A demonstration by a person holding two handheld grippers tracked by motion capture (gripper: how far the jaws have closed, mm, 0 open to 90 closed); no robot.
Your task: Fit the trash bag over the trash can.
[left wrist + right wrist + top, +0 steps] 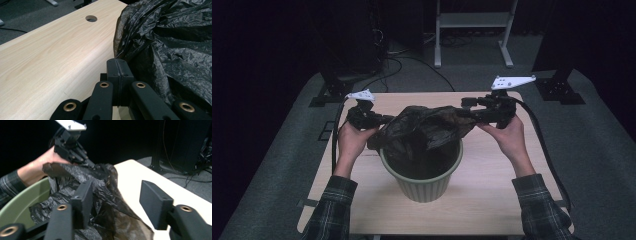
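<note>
I see a pale green bin standing near the middle of the light wood counter, with a crumpled black plastic bag bunched over its mouth and partly hanging inside it. The bag rises above the rim and spreads toward both of my hands.

My left tool sits at the bag's left side, held in my left hand. In the left gripper view its jaws are pressed together, with the bag's wrinkled film right against them on the right; I cannot tell whether a fold is actually caught between them. Beyond the jaws the counter runs away to a round hole near its far edge.

My right tool is at the bag's right side, gripped by my right hand. In the right gripper view its jaws stand well apart, the bag lying below and beside the left one, nothing held between them. The bin's green rim shows at the left there, and the left tool meets the bag's far edge.
</note>
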